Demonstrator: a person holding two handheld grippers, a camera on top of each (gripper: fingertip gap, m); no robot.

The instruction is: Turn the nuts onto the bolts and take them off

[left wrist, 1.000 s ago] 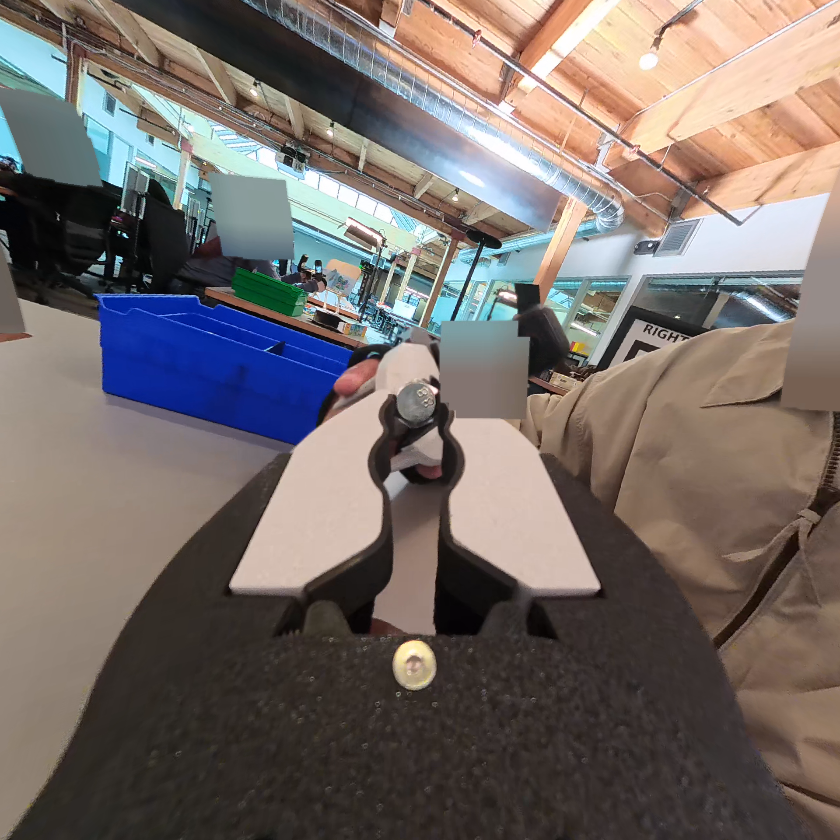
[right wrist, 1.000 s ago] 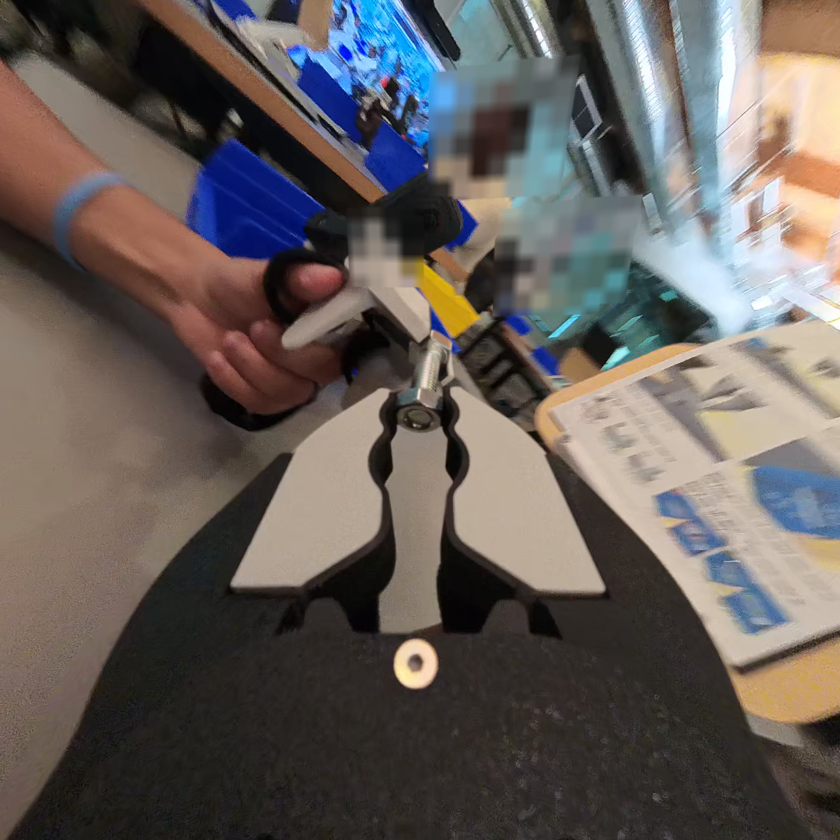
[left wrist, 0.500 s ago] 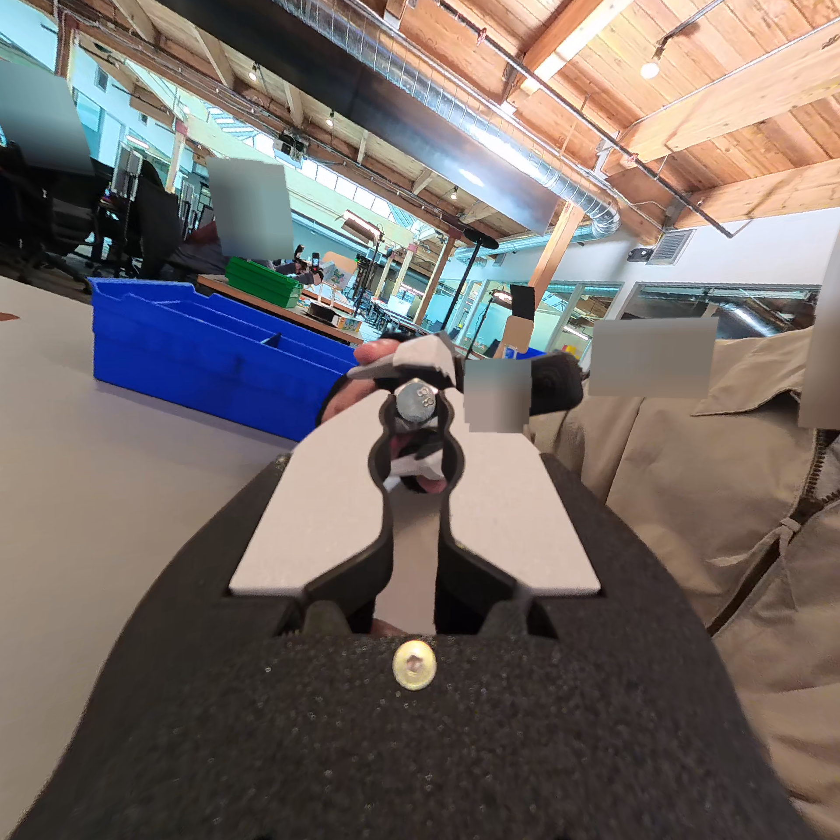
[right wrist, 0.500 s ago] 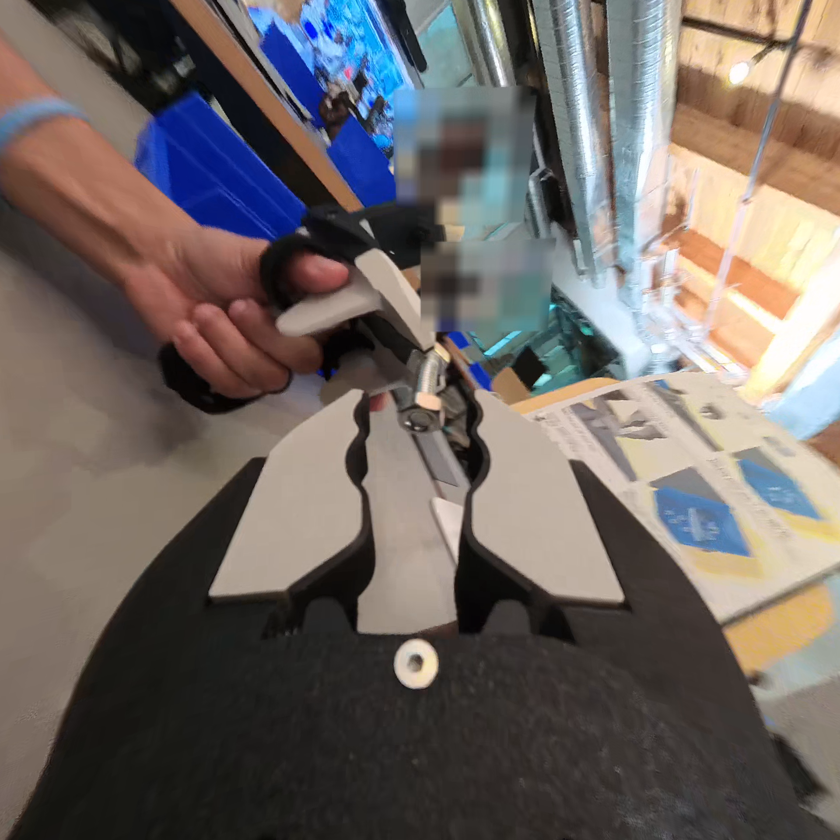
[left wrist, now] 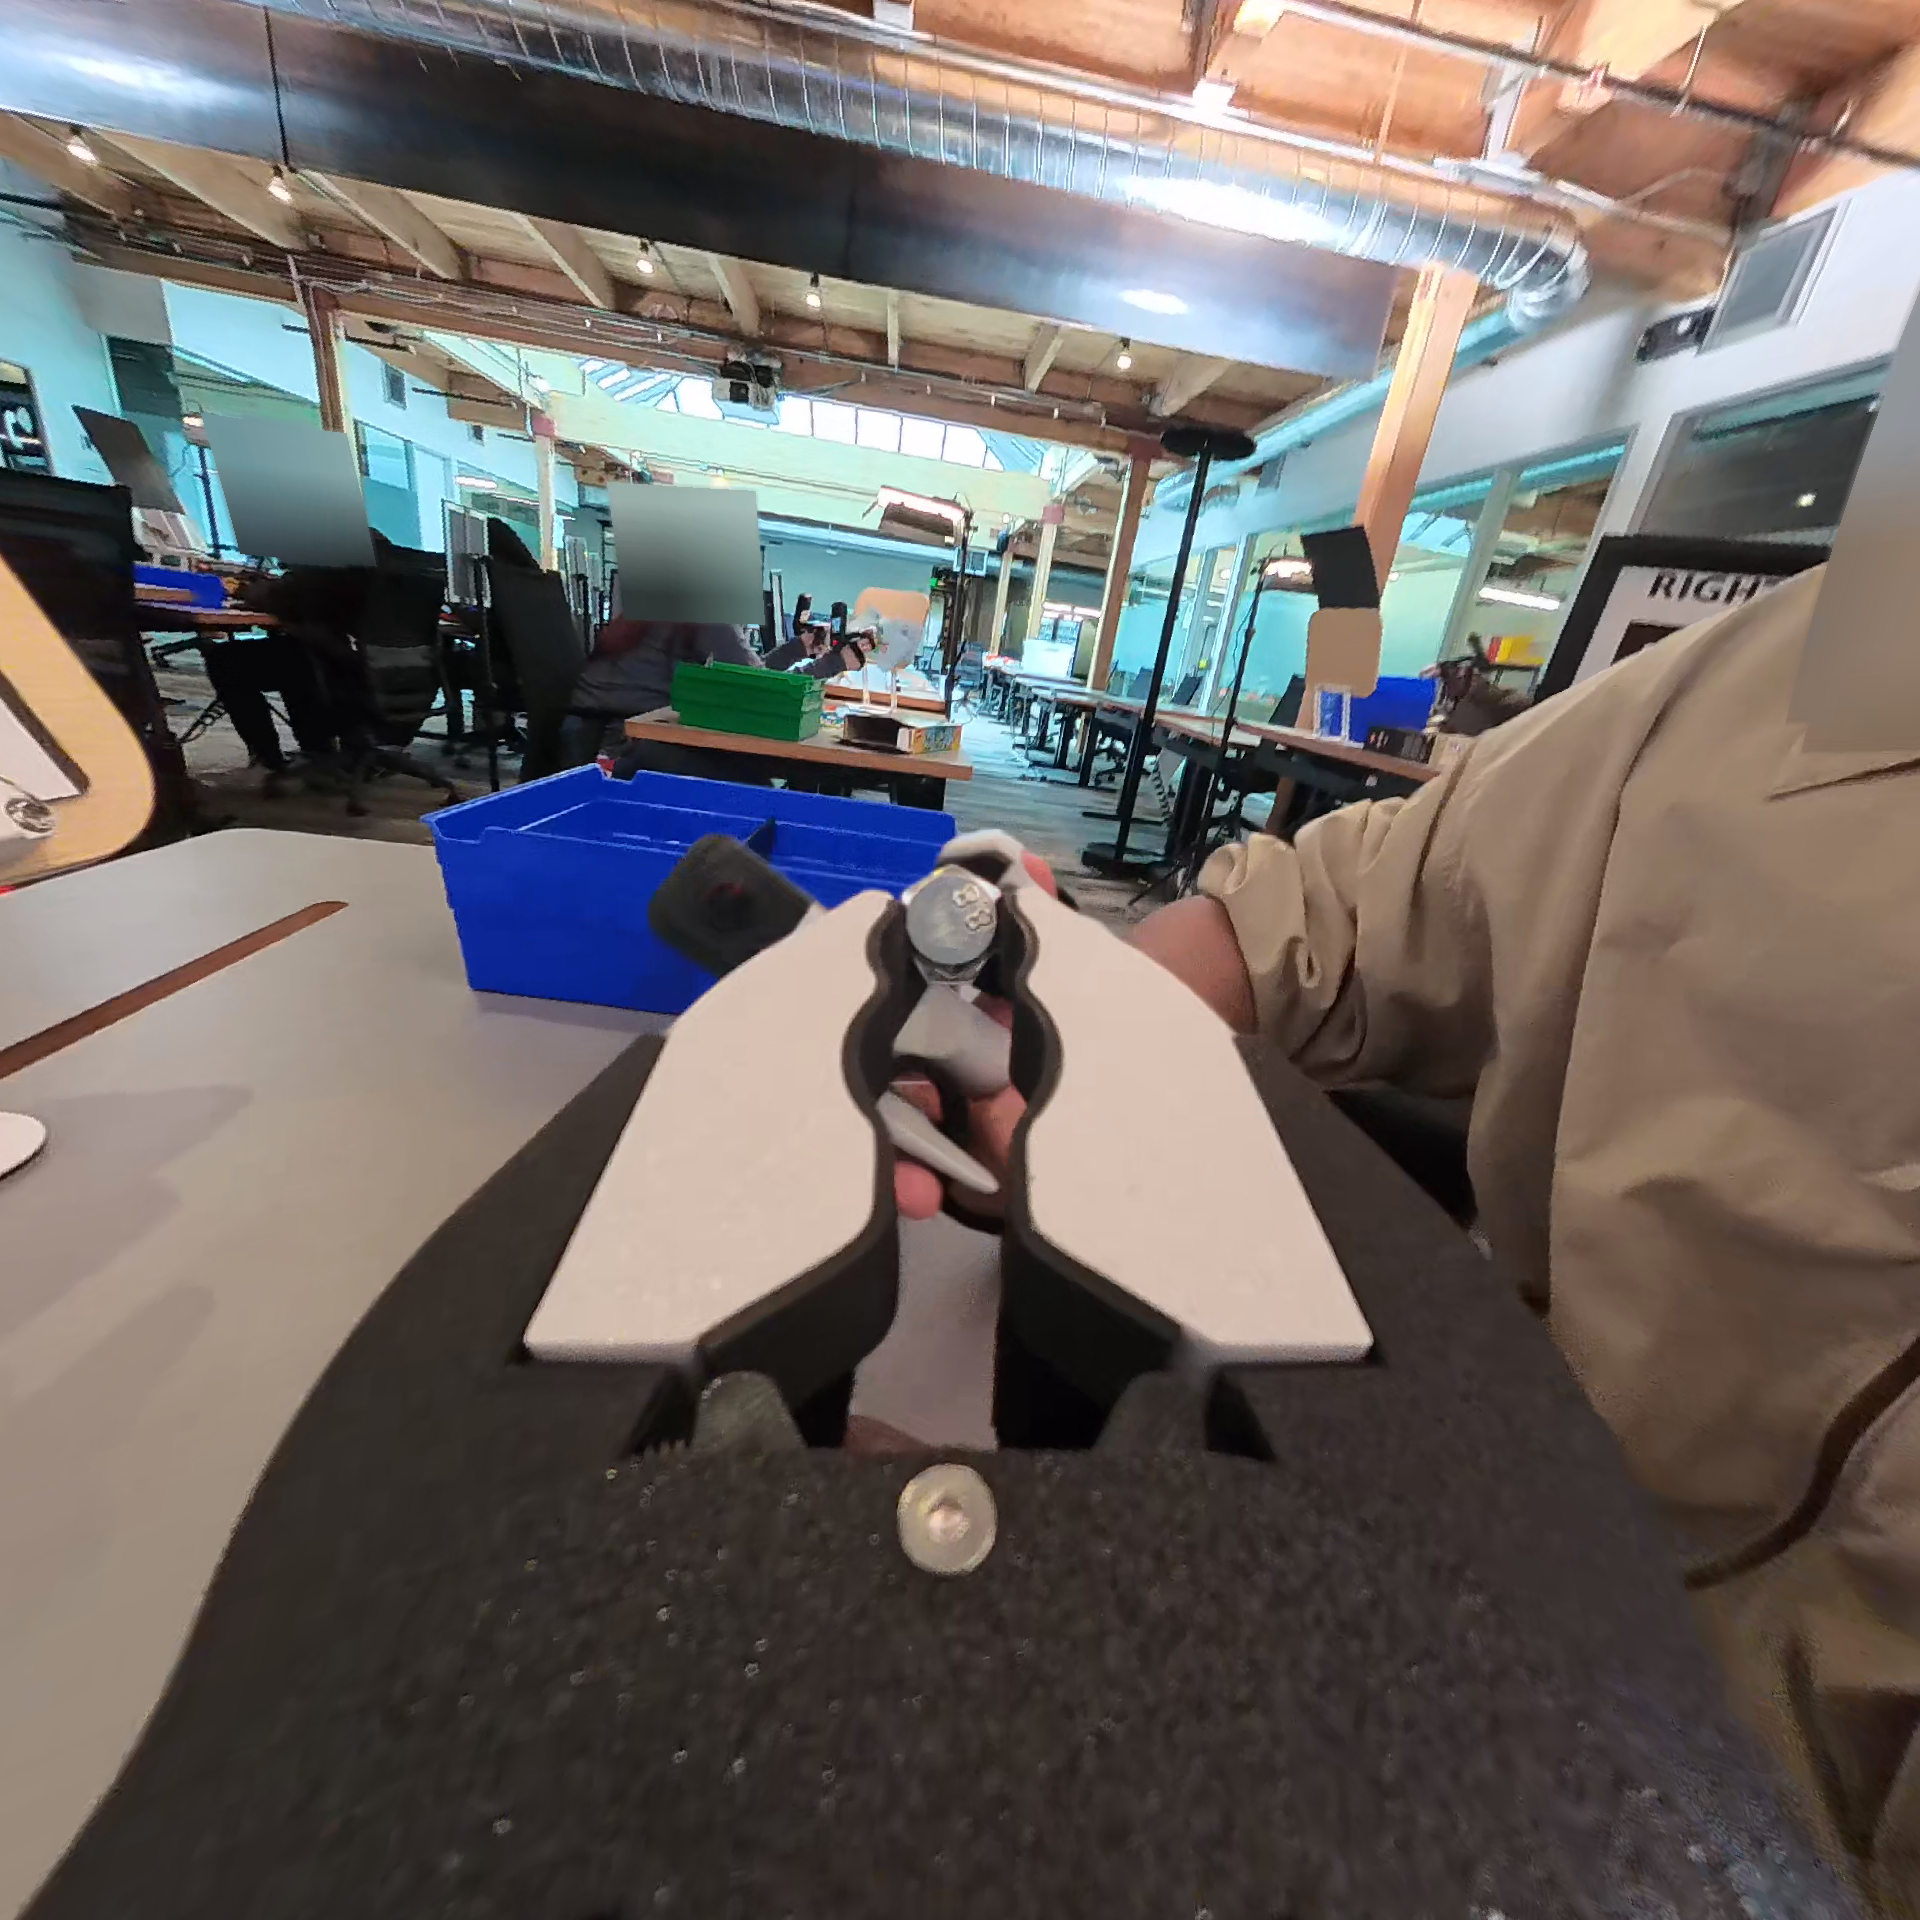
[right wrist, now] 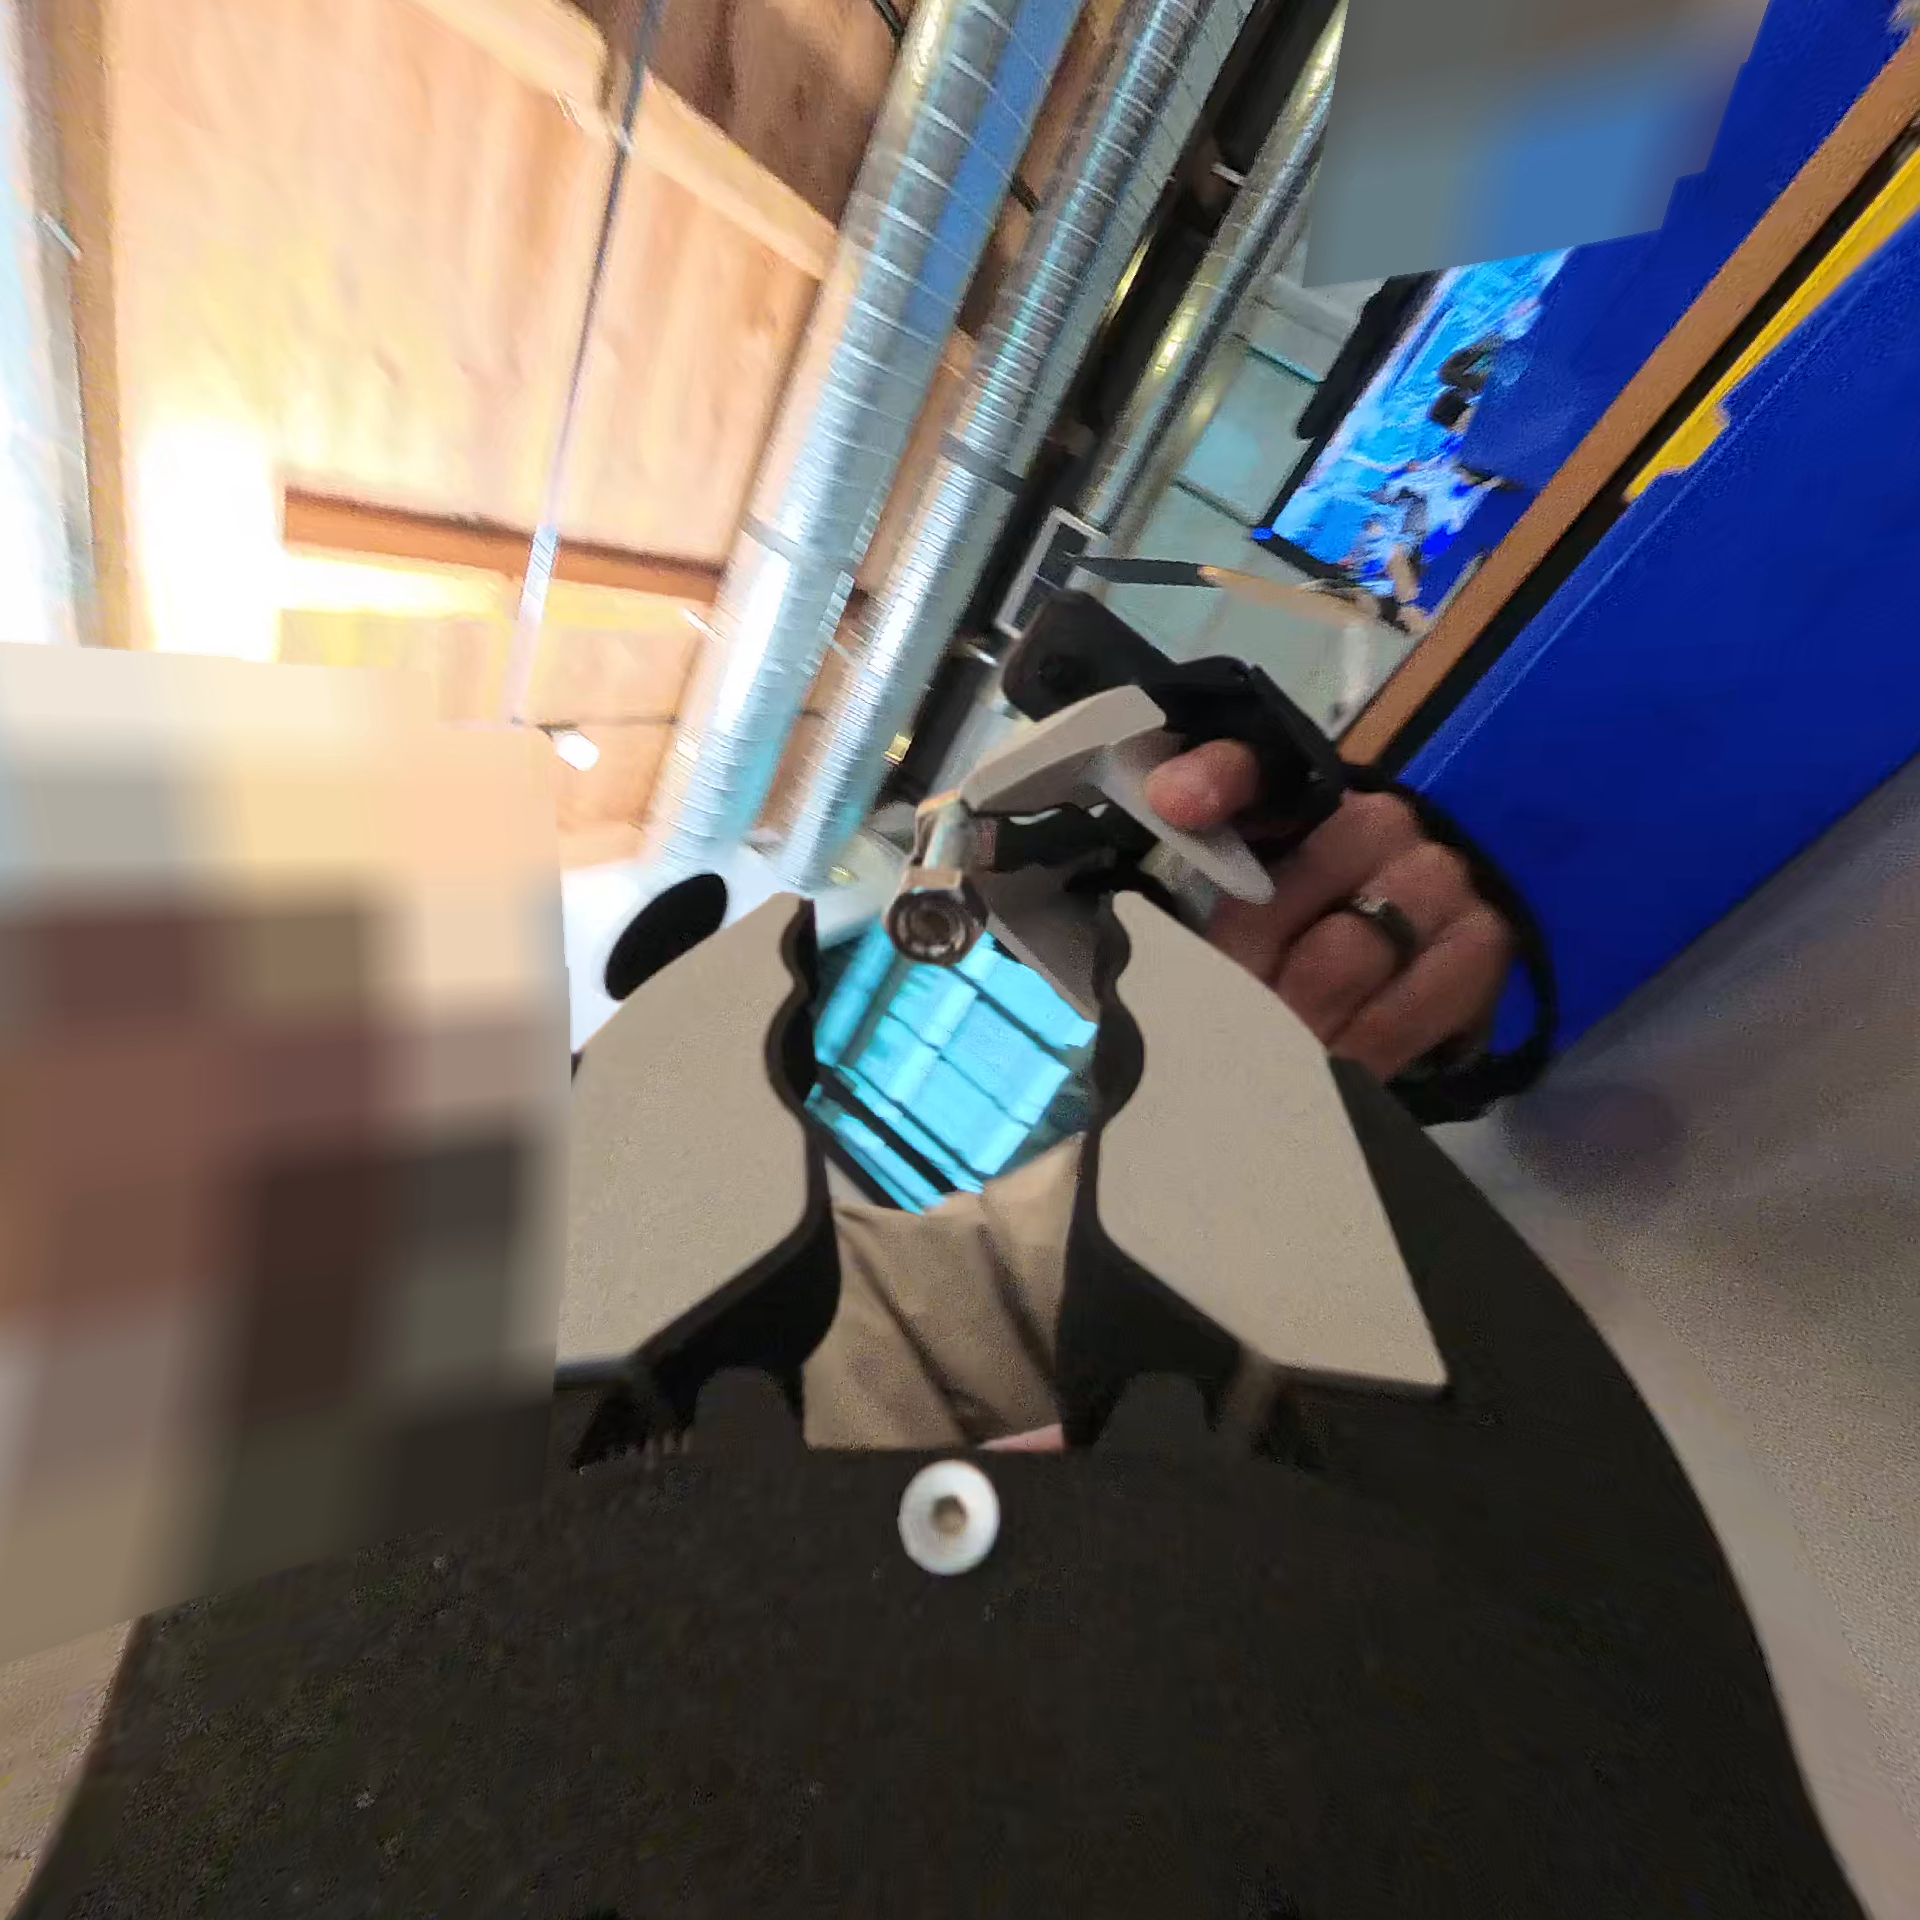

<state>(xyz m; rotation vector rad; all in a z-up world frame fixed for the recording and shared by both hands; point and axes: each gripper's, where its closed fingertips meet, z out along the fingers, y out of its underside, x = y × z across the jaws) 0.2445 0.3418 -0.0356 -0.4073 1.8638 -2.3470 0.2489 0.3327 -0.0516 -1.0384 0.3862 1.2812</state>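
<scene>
Left gripper (left wrist: 951, 940) clamped on bolt (left wrist: 948, 920) at its tips, hex head facing left wrist camera, shank running straight away from it toward right gripper. Right gripper (right wrist: 956, 930) spread apart, not gripping; gap between tips clearly wider than nut. Nut (right wrist: 935, 925) sits on far end of bolt, seen end-on in right wrist view, between right tips but nearer the left-hand one in that view; contact with it unclear, blurred. Bolt long axis roughly in line with both grippers, pointing tip to tip; right view rolled hard sideways, so wrist likely mid re-grip between turns. Key relation: nut dead ahead of right gripper, just at tip line, slightly off-centre toward that same tip. Next move, as judged: centre on nut, close on flats, twist about bolt axis. Risk: closing off-centre and slipping on corners. Blue bin (left wrist: 623, 894) on counter (left wrist: 260, 1091) beyond left gripper, to its left. Threading or unthreading direction not readable.
</scene>
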